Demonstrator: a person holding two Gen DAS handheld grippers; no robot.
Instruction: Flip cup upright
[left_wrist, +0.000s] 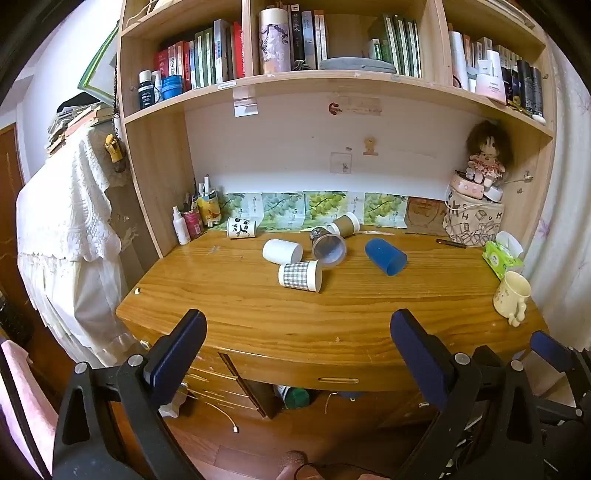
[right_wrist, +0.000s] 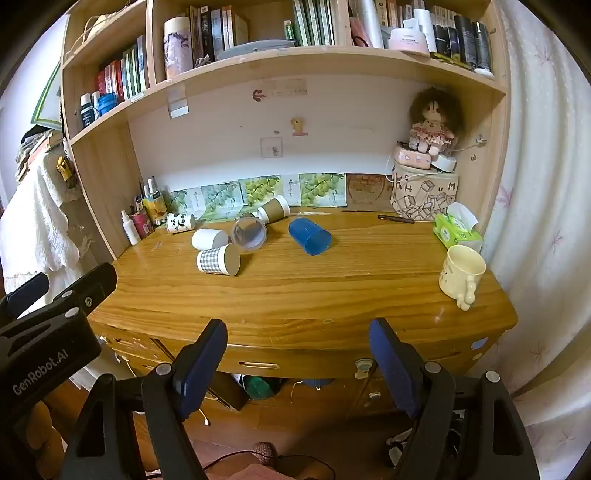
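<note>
- Cups: six lie on their sides in a loose cluster toward the back middle of the wooden desk (left_wrist: 332, 314).
- Blue plastic cup (right_wrist: 309, 236) lies apart to the right, mouth toward me and to the right.
- Checked paper cup (right_wrist: 218, 260) is nearest me, mouth facing right; a plain white cup (right_wrist: 209, 239) lies just behind it.
- Clear tumbler (right_wrist: 249, 233) shows its open mouth; a brown paper cup (right_wrist: 274, 209) lies behind it, a panda-print cup (right_wrist: 180, 222) at far left.
- Cream mug (right_wrist: 461, 273) stands upright at the right edge, well apart.
- Left gripper (left_wrist: 297, 338): jaws spread wide, nothing between them, short of the desk's front edge.
- Right gripper (right_wrist: 298, 345): likewise wide apart, empty.
- Right wrist view alone shows the "GenRobot.AI" lettering on the left unit; left wrist view alone shows a blue finger of the right gripper at its right edge.
</note>
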